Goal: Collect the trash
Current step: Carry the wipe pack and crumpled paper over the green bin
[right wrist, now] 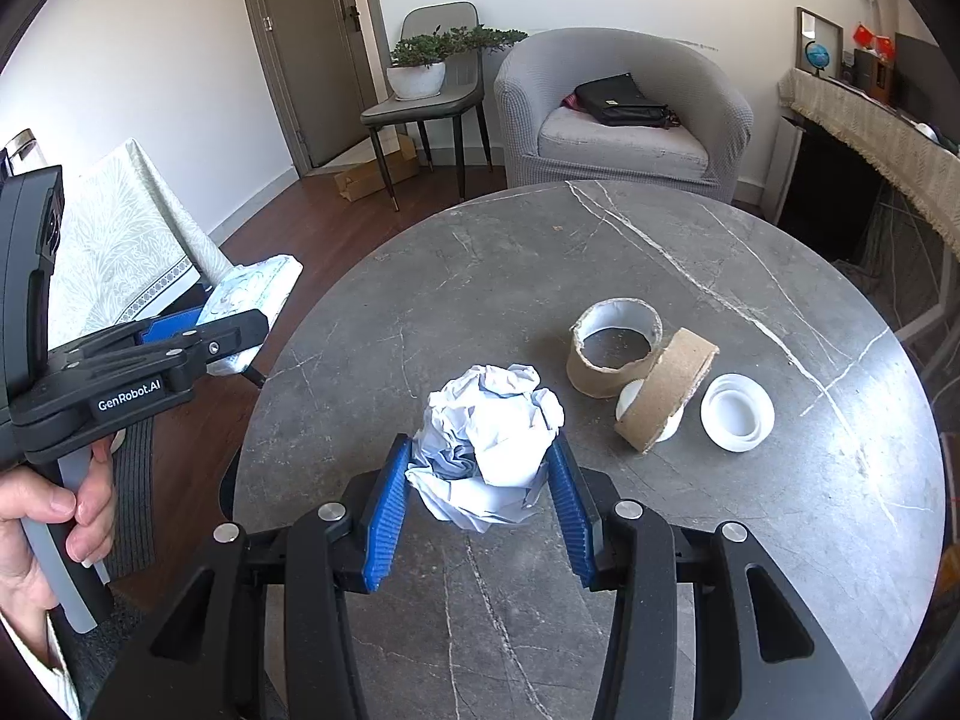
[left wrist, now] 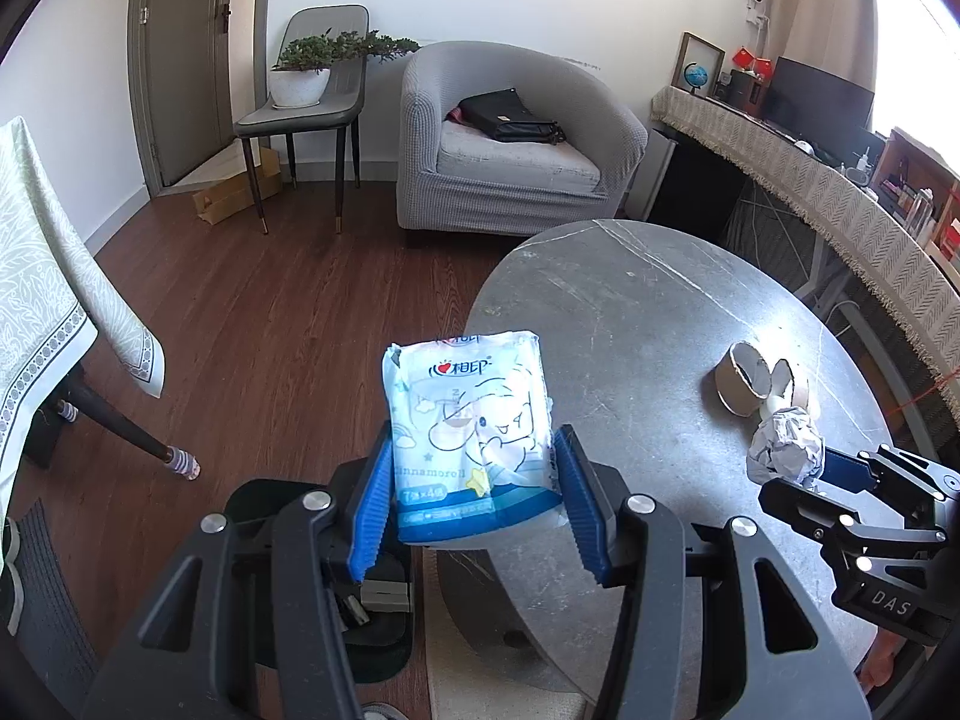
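Blue ribbed pads grip trash in both our tools.
Our left gripper (left wrist: 474, 492) pinches a pale-blue printed tissue pack (left wrist: 471, 420), labelled "Cinnamoroll", beyond the grey marble table's (right wrist: 600, 252) edge; our right gripper (right wrist: 480, 492) clasps a crumpled white paper ball (right wrist: 489, 447). Ahead-right, two brown cardboard rings (right wrist: 615, 354) and a white plastic lid (right wrist: 737, 412) remain, we judge. The handle reads "GenRobot.AI".

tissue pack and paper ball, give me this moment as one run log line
left hand-held gripper: shut on tissue pack, beyond table edge | right hand-held gripper: shut on paper ball | left on table: cardboard rings, white lid
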`<action>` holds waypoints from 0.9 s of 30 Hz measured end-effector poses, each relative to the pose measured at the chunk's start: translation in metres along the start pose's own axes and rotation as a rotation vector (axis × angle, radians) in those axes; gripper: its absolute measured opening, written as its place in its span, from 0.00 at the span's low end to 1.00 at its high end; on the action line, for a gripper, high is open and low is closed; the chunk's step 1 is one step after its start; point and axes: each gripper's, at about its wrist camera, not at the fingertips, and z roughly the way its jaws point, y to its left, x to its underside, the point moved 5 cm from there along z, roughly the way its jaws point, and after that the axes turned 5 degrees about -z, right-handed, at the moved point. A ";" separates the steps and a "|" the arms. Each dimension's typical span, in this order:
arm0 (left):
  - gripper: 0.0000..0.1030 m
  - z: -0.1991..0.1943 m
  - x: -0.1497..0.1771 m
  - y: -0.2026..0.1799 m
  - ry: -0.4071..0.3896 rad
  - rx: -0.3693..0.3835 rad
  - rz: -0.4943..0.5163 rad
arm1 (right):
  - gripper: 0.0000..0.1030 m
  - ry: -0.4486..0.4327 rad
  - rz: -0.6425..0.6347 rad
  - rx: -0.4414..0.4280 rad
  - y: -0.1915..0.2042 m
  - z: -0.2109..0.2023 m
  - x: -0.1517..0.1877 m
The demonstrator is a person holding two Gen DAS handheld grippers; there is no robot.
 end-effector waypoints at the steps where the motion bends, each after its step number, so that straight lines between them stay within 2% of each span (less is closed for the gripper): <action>1: 0.53 0.000 0.001 0.004 0.001 -0.005 -0.002 | 0.44 0.000 -0.002 -0.003 0.003 0.001 -0.001; 17: 0.53 0.006 0.020 0.084 0.071 -0.087 -0.057 | 0.44 -0.009 -0.027 -0.100 0.059 0.017 -0.027; 27: 0.53 0.020 0.044 0.127 0.152 -0.132 -0.076 | 0.44 0.013 -0.064 -0.154 0.101 0.036 -0.040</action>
